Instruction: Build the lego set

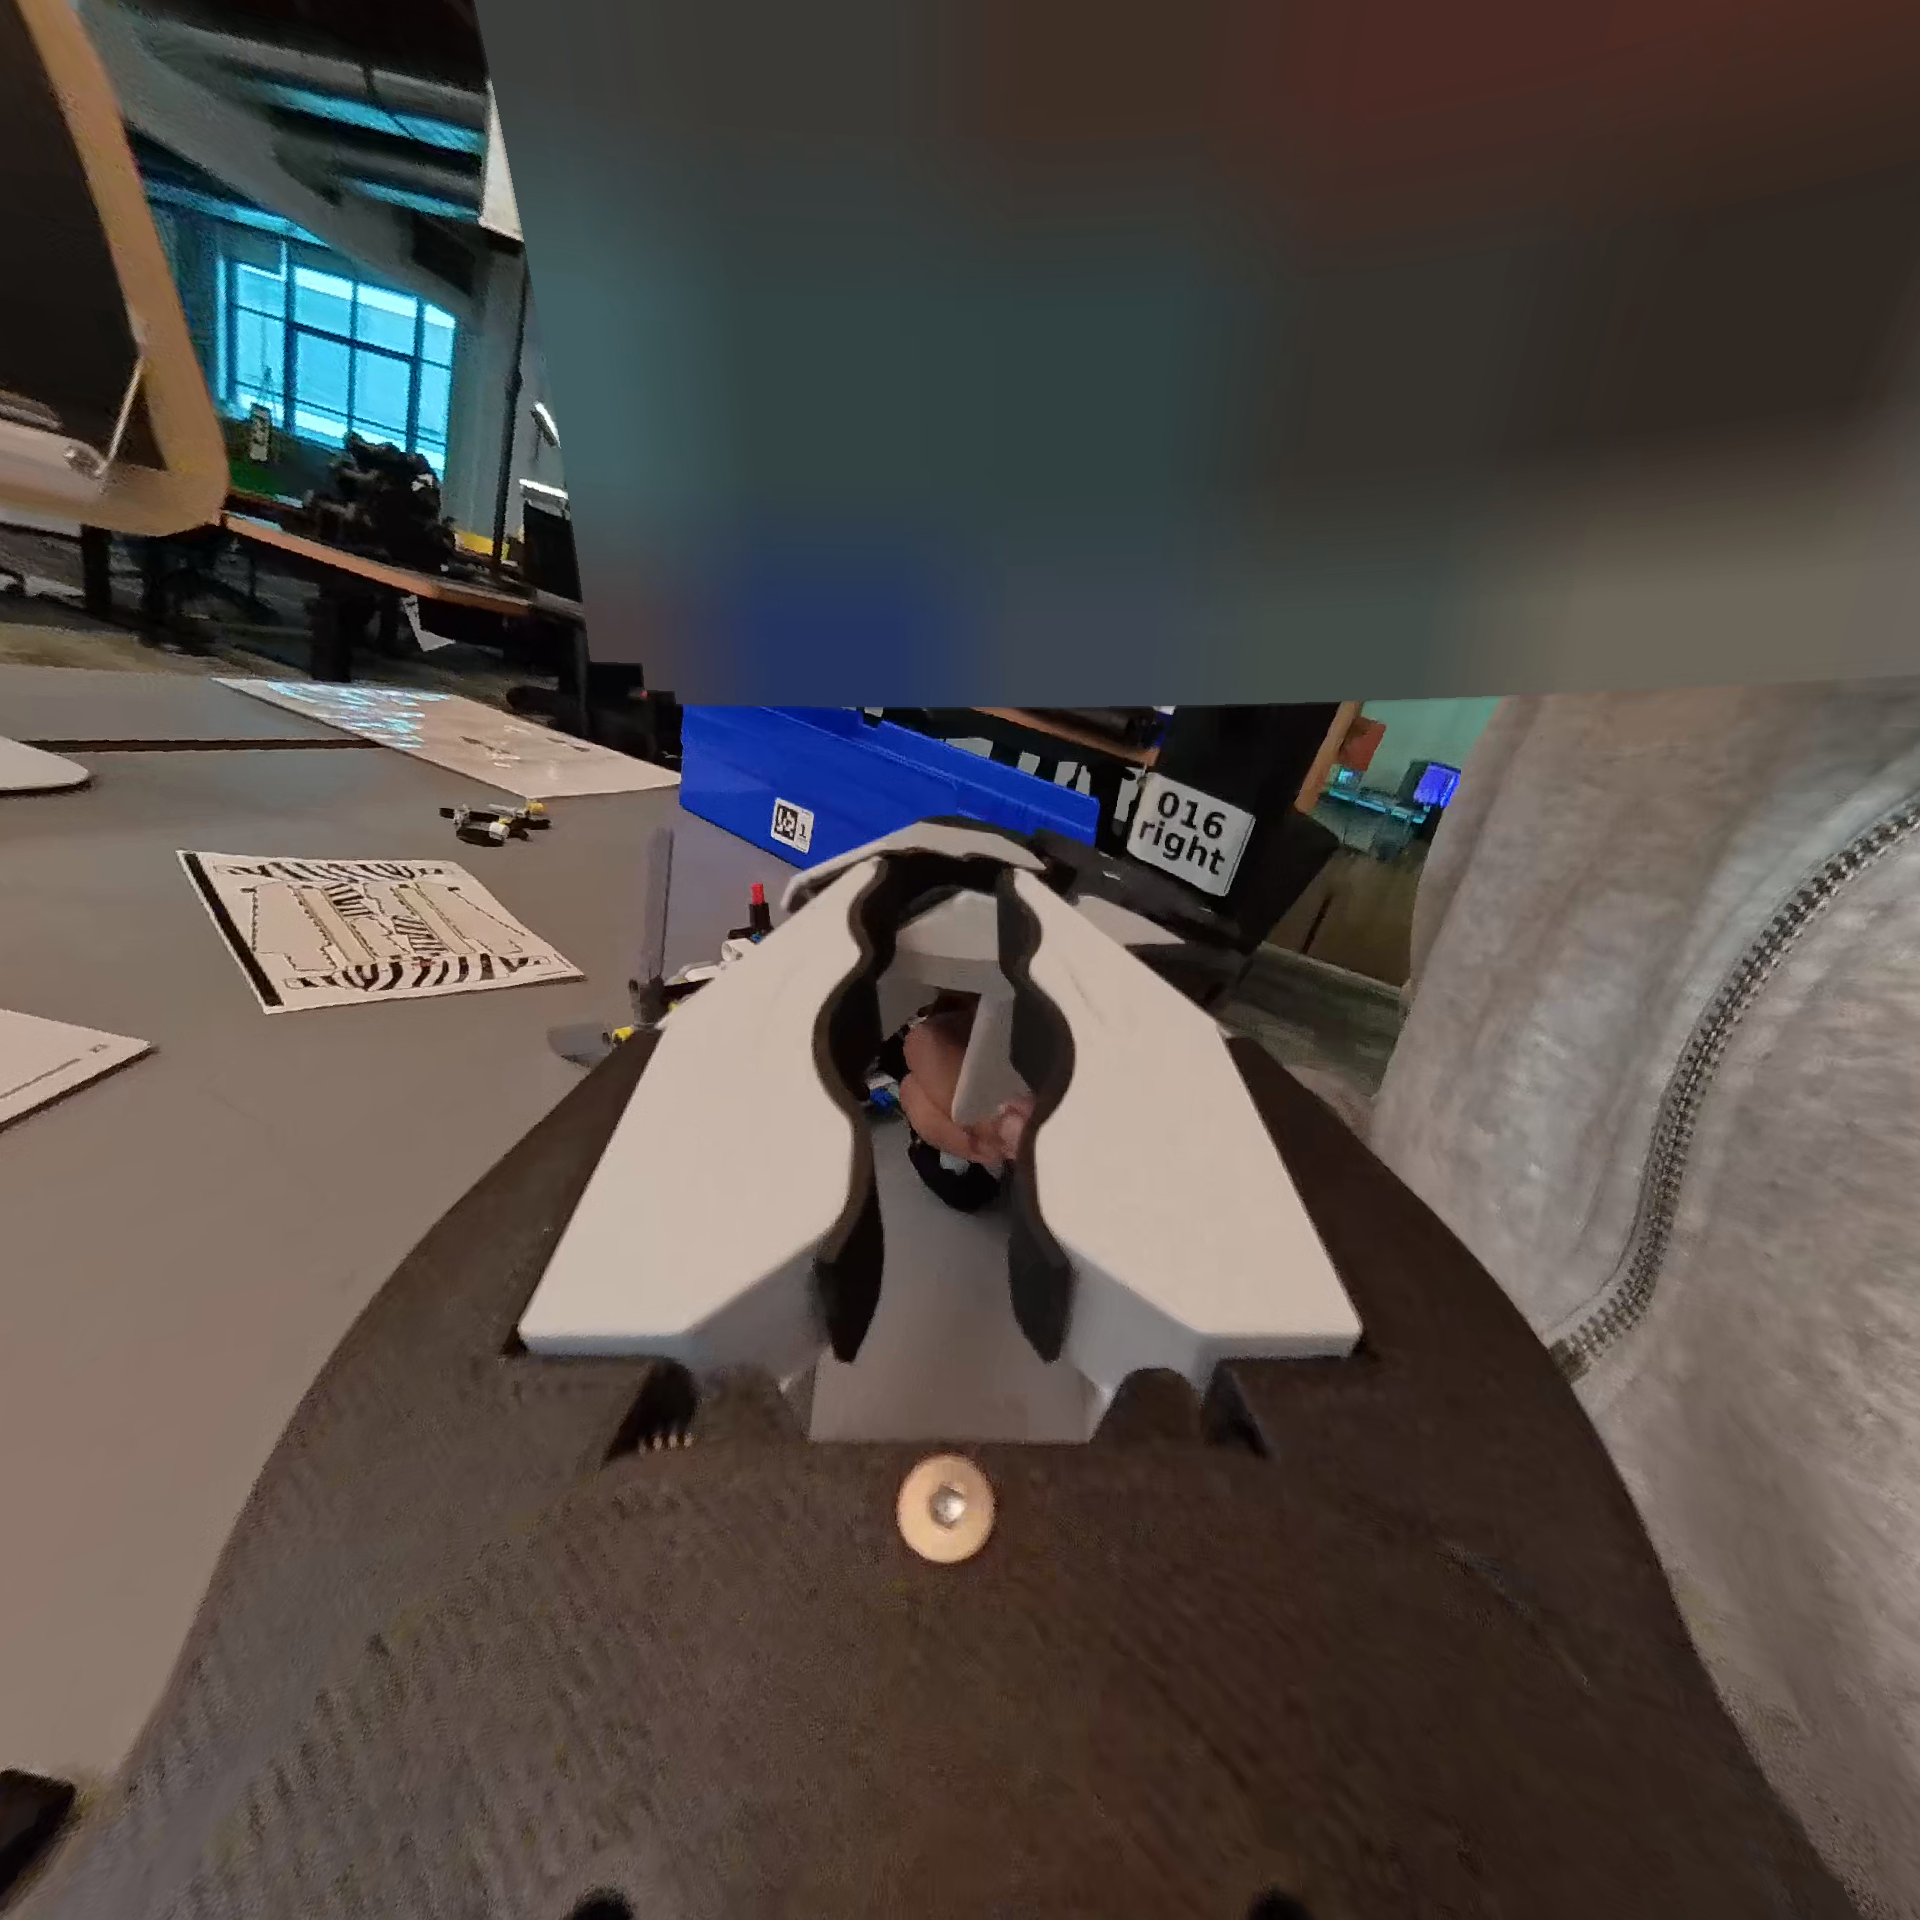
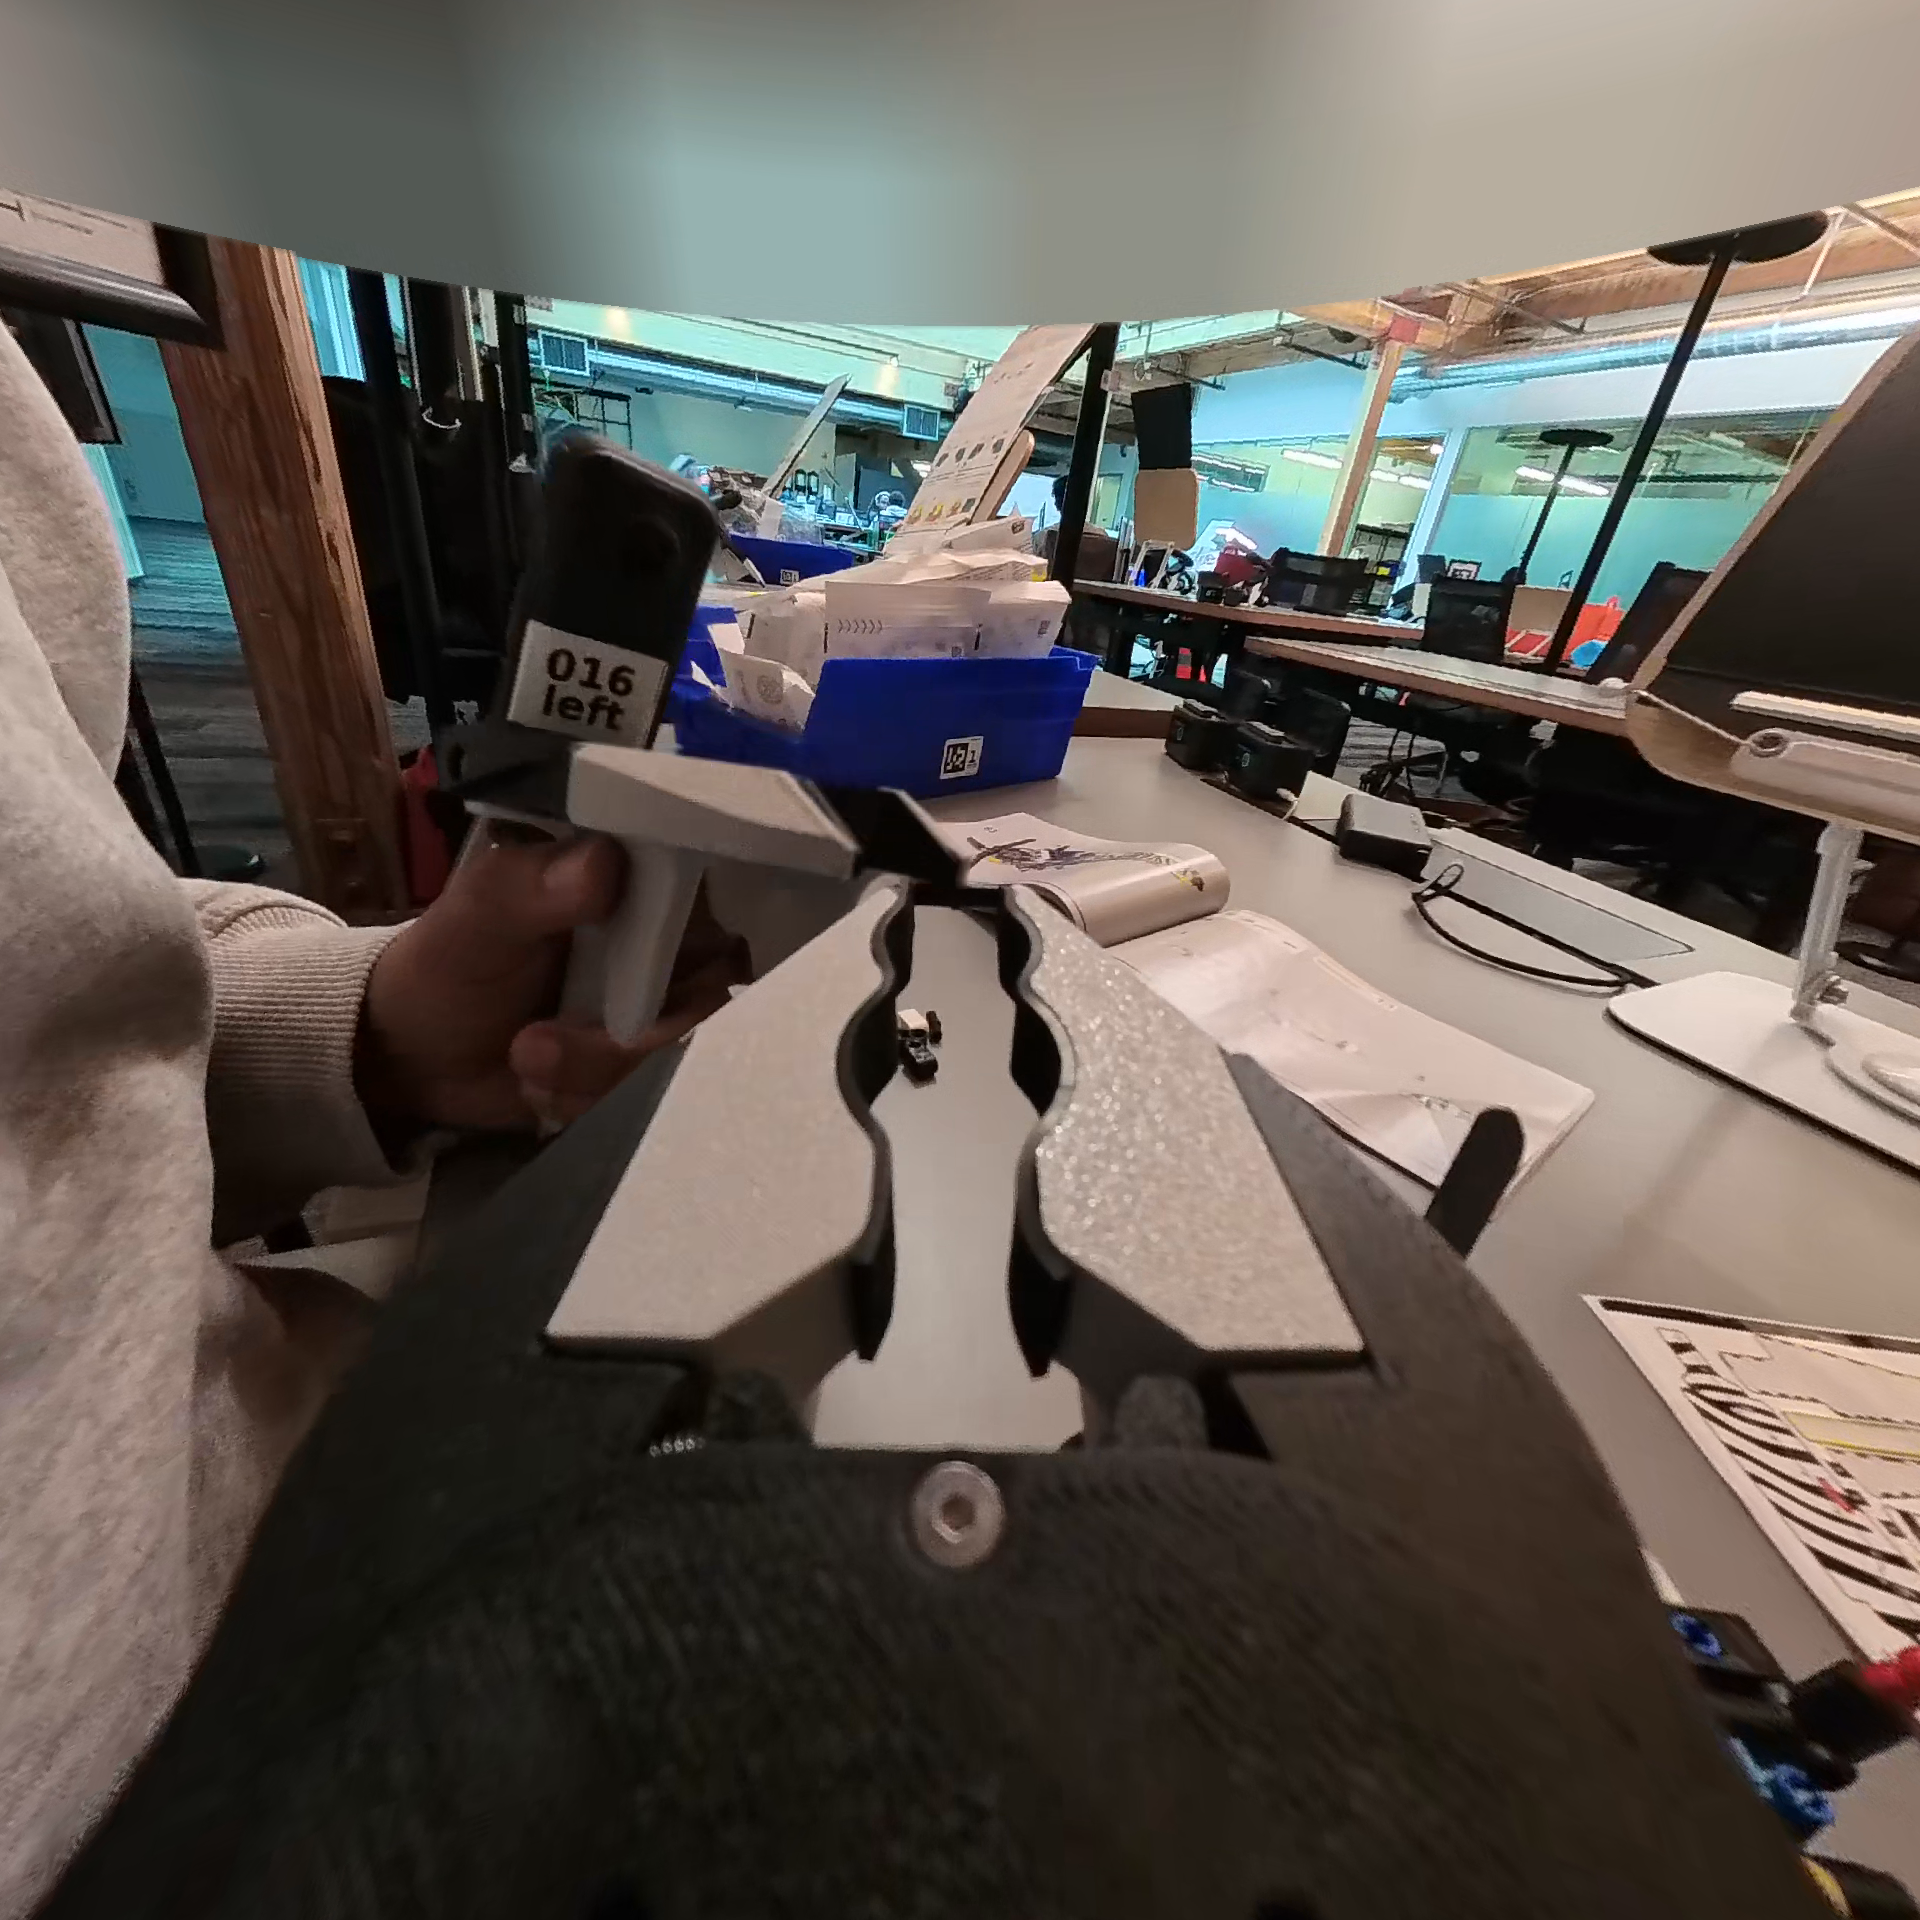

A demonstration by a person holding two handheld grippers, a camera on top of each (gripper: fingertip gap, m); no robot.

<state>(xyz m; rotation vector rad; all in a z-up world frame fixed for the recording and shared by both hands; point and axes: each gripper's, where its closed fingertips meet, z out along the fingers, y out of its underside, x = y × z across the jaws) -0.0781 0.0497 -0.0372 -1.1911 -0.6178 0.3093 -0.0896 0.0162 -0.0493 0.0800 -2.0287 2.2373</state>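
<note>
Left wrist view: left gripper point(image 1: 943, 873) pointing to 12 o'clock over a gray table point(image 1: 208, 1195), claw spread by a narrow gap, pinching nothing. Close at 9 o'clock of the tips, a partly built lego model point(image 1: 665, 997) on the table, with an upright gray rod point(image 1: 657, 904) and a small red piece point(image 1: 756, 894). Farther out at 10 o'clock, a black-and-white striped sticker sheet point(image 1: 374, 930) lying flat, and beyond it a small cluster of black and yellow lego pieces point(image 1: 494, 821). Past the tips at 12 o'clock, a blue bin point(image 1: 831, 779); at 3 o'clock, a gray zipped sweatshirt point(image 1: 1662, 1143). Right wrist view: right gripper point(image 2: 956, 904) also pointing to 12 o'clock, claw spread, empty, table seen through the gap. Between the fingers, lying on the table, two or three tiny dark lego pieces point(image 2: 920, 1039). At 10 o'clock, a hand point(image 2: 488, 997) around the left gripper's gray handle, its tips just beside the right gripper's tips; touching or not, cannot tell. At 1 o'clock, an open instruction booklet point(image 2: 1299, 1018); at 4 o'clock, more blue, red and black lego pieces point(image 2: 1766, 1745) at the edge, blurred.
</note>
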